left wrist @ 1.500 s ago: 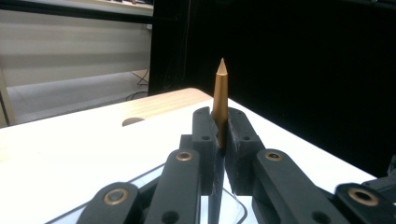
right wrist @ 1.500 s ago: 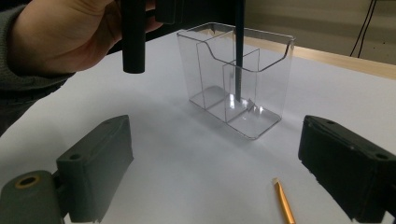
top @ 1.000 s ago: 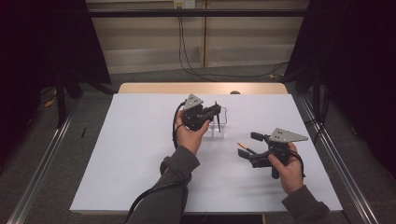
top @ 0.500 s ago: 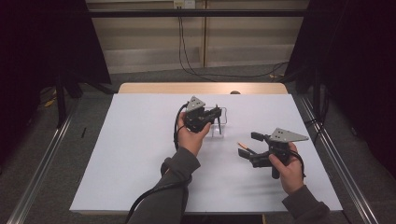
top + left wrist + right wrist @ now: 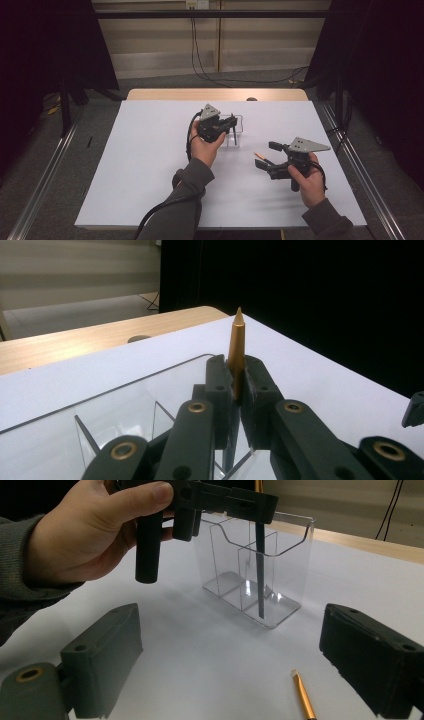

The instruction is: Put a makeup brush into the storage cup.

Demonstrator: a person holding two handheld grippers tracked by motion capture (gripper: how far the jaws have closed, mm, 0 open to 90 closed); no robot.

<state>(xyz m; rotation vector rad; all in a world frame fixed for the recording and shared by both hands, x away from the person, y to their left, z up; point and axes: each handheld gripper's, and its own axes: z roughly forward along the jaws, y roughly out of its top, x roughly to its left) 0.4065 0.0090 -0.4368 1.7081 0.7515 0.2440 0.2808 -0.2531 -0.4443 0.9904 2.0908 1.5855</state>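
A white sheet (image 5: 150,165) is covering most of the bench (image 5: 215,94), leaving a strip of pale wood showing along the far edge. Grey carpet (image 5: 55,165) is running around it on every side, and metal rails (image 5: 37,187) are flanking it left and right. Black curtains (image 5: 45,45) are hanging on both sides, swallowing the light. Straight ahead, a pale panelled wall (image 5: 160,45) is catching a soft glow, with black cables (image 5: 200,55) dropping from a socket (image 5: 196,4) and trailing across the floor toward the right
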